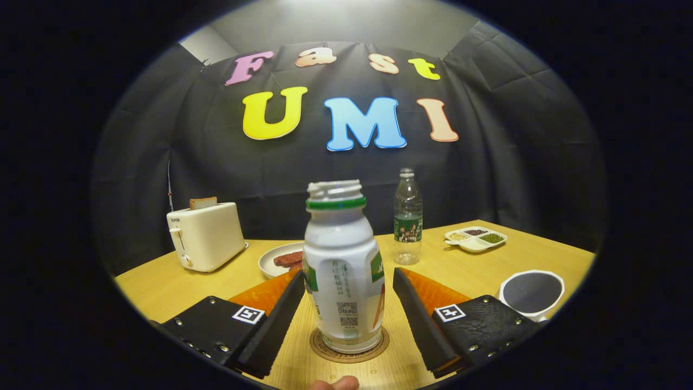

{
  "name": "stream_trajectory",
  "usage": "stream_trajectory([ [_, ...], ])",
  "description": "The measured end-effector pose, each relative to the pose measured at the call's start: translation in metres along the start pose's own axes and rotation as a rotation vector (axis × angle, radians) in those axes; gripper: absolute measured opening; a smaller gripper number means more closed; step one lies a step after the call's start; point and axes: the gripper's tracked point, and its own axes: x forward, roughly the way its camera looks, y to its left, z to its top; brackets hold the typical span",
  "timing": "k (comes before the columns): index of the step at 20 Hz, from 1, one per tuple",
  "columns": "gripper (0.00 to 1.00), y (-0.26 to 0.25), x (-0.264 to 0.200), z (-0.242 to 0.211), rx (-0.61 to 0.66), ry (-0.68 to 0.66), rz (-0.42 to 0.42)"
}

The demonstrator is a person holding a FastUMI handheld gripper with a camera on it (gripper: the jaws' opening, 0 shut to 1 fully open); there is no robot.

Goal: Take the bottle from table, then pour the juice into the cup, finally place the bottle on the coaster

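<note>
**Bottle stands on coaster as my gripper flanks it**

My gripper point(346, 303) is spread around the uncapped white bottle point(342, 271), which stands upright on the round coaster point(349, 353); the left finger looks to touch or nearly touch its side, the right stands apart. The cup point(531, 294) waits beyond my right finger, its contents unclear. I judge placing done, with only backing away left.
</note>
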Motion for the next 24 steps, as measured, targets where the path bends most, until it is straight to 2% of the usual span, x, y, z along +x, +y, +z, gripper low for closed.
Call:
stream_trajectory([
  [12, 0.98, 0.028, -0.07, 0.152, 0.076, -0.257, 0.07],
  [15, 0.98, 0.025, -0.086, 0.159, 0.063, -0.278, 0.062],
  [18, 0.98, 0.028, -0.095, 0.162, 0.064, -0.294, 0.095],
  [24, 0.98, -0.011, -0.09, 0.157, -0.002, -0.296, 0.066],
])
